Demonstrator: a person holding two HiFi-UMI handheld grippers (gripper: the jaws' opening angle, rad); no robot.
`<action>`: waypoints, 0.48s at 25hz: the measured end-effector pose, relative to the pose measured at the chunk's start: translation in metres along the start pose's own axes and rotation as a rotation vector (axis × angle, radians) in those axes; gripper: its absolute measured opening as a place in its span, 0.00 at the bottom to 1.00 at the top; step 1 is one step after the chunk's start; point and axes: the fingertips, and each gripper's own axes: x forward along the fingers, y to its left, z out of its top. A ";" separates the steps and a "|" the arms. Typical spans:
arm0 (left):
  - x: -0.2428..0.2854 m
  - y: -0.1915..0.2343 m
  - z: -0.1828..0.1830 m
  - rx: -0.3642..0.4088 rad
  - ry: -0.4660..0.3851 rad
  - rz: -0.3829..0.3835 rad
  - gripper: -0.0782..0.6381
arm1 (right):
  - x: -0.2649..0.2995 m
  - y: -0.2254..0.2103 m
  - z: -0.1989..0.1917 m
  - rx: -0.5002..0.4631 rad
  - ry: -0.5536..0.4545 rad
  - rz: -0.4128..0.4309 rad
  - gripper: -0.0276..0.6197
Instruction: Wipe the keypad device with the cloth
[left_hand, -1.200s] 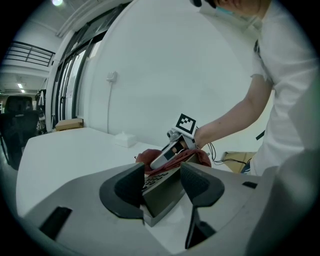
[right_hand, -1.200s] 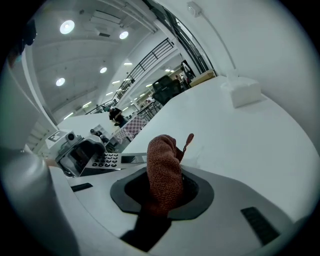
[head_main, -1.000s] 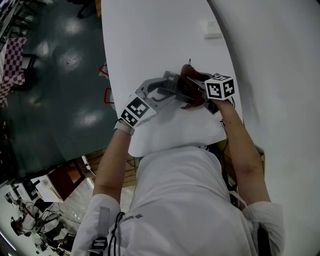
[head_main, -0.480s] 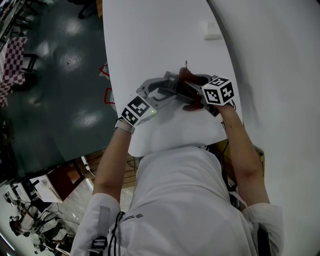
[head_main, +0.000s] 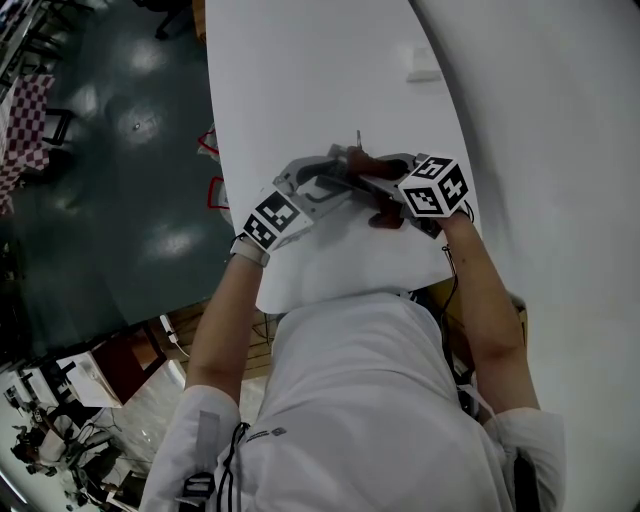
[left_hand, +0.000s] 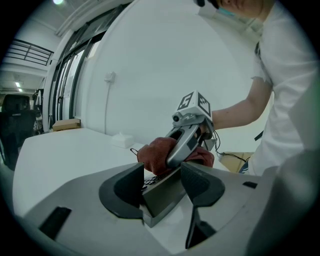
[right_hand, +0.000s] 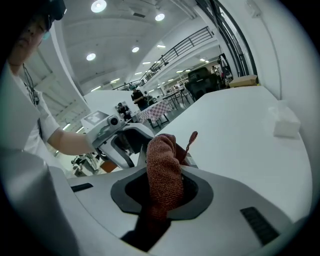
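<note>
The white table (head_main: 300, 80) is leaned over by a person in a white shirt, and both bare forearms are stretched away from the body so that the two grippers are brought together near the table's near edge. The left forearm is angled up from the near left. The left gripper (left_hand: 162, 182) is pointed to the right, and its jaws are clamped on the near end of the keypad device (left_hand: 159, 196), a grey wedge whose dark keys are seen just past the jaw tips. The device is held between the two grippers, low over the table; whether it is touching the surface cannot be told.

The right forearm is held almost straight out from the near right, with the marker cube turned upward. The right gripper (right_hand: 162, 186) is clenched on the cloth (right_hand: 162, 170), a reddish-brown knit bunched up between its jaws, with a thin loop standing at the top. In the left gripper view, the cloth is pressed against the far, upper part of the keypad device, and the right gripper is tilted down onto it.

A small white box (head_main: 425, 62) is set on the far right of the table, well apart from the grippers.
</note>
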 end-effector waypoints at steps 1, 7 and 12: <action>0.001 0.000 -0.001 0.000 -0.001 -0.003 0.43 | 0.001 0.001 -0.001 0.008 0.011 0.013 0.17; 0.000 -0.003 0.001 0.004 -0.006 -0.017 0.43 | -0.003 0.013 0.000 0.050 0.054 0.070 0.17; 0.000 -0.004 0.000 0.004 -0.010 -0.021 0.43 | -0.004 0.028 0.003 0.059 0.093 0.129 0.17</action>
